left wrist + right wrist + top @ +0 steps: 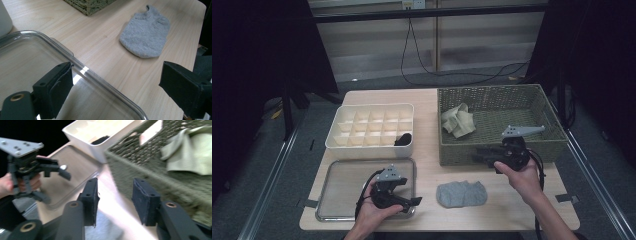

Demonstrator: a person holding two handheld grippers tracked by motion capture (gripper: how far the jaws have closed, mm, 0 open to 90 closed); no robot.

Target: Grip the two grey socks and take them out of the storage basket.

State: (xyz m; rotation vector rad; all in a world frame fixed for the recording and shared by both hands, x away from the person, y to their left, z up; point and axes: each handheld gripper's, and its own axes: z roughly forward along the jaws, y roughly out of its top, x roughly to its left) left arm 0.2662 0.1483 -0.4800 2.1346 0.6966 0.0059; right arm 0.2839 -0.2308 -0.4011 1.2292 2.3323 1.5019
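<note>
Two grippers, both empty with jaws apart: left gripper [412, 201] over the clear tray's [324, 212] near right corner, right gripper [482, 156] at the wicker basket's [492, 150] front wall. One grey sock [461, 193] lies flat on the table [432, 145] between them; a good pick would likely close on its rounded end and lift clear of the tray rim. Also present: white divided box [372, 148] with a dark item [403, 139], beige cloth [458, 120] in the basket; nothing blocks the sock

The high view looks down from above; both gripper views sit low (close in), sharing the grey sock [145, 37] and tray [75, 170].
</note>
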